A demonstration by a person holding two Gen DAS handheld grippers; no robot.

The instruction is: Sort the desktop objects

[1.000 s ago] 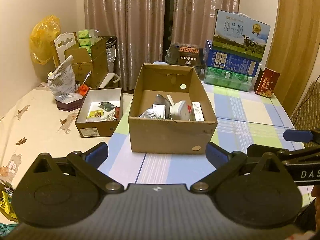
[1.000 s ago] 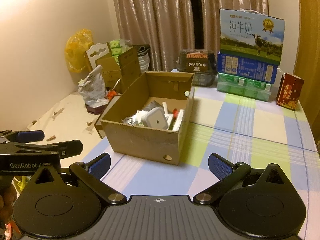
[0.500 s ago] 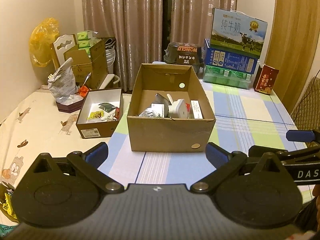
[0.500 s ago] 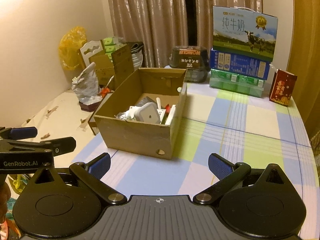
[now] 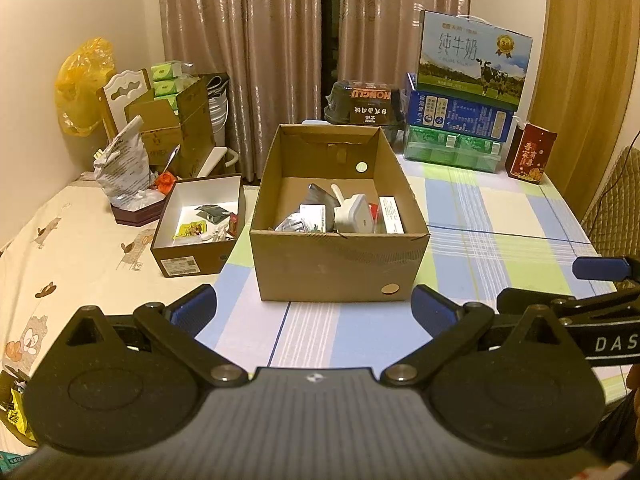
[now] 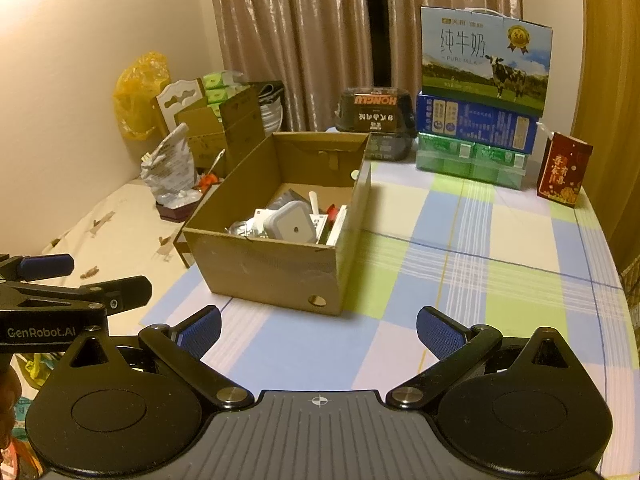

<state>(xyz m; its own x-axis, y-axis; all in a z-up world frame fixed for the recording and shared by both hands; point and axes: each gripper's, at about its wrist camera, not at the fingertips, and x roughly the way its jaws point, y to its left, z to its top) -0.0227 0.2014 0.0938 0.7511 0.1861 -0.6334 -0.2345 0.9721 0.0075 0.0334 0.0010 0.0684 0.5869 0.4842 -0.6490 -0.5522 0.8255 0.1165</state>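
1. Left tool [image 5: 314, 302]: jaws wide, nothing between them. It hangs low over the tabletop [image 5: 500, 216], short of the big box [image 5: 340, 268] at frame centre.
2. Right tool [image 6: 318, 326]: jaws likewise wide and empty, aimed at the same box, which sits left of centre in its view.
3. Both tools are held back and level, I judge so that both boxes stay in sight.
4. Sorted goods: a white adapter [image 5: 356, 216], a foil packet [image 5: 292, 223] and a slim white carton [image 5: 390, 214] lie bunched against the big box's near wall. The small box [image 5: 192, 260], just left of it, holds wrappers [image 5: 192, 230].
5. The checked cloth on the tabletop carries no loose item near the tools. That fits either sorting finished or a pause between items.
6. Hidden: the big box's near floor behind its wall; the small box in the right view, nearly all blocked. Bottom left of the left view, a yellow packet [image 5: 14, 414] is cut off.
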